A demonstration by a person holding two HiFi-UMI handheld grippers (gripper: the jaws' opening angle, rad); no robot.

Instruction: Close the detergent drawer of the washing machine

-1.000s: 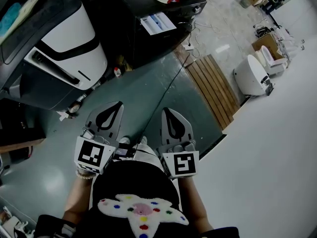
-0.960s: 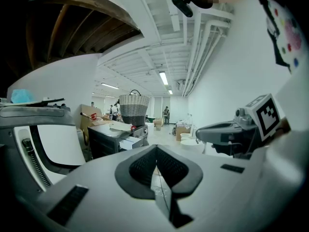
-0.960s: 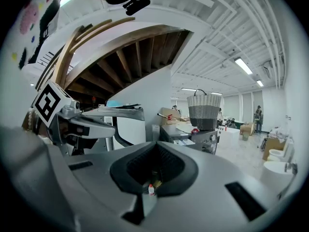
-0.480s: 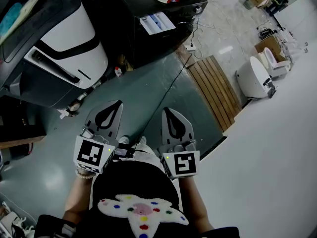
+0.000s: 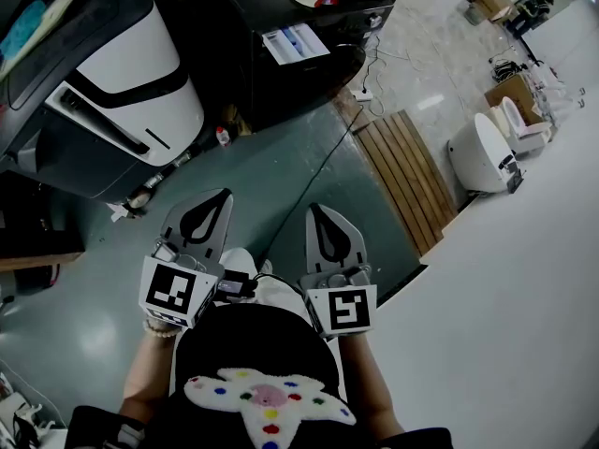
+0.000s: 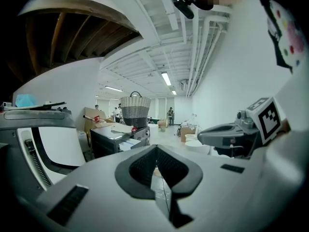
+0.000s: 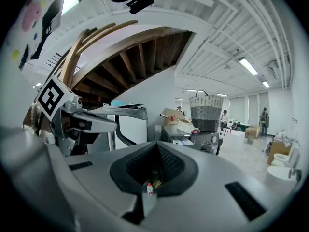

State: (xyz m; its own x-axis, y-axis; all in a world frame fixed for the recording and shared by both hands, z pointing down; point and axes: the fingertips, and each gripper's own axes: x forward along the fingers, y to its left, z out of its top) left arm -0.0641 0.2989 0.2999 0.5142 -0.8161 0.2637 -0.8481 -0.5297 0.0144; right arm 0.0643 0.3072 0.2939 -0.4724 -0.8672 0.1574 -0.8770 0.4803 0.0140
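1. The washer (image 5: 239, 17) was seen at the top of the head view, dark, with its far part cut off by the frame edge. Little of its front could be made out.
2. The drawer (image 5: 298, 42), white with a blue patch, was shown standing out from the washer's front, pulled open. Its compartments were too small to be told apart.
3. In the left gripper view the drawer was reduced to a pale slab below a basket (image 6: 134, 109) set on the washer. Much of the machine was hidden behind the tongs' own grey body.
4. The left tongs (image 5: 211, 206) were held with jaw pressed to jaw and nothing between them. The right tongs (image 5: 319, 215) were likewise closed and empty.
5. Both tongs were kept close to the person's body, side by side and apart from each other, well short of the drawer.
6. The hands were largely hidden behind the marker cubes.
7. Green floor (image 5: 271, 171) was seen between the tongs and the washer, crossed by a thin cable (image 5: 323, 162).
8. That floor was bounded on the left by a white machine (image 5: 131, 73) and on the right by wooden slats (image 5: 402, 171).
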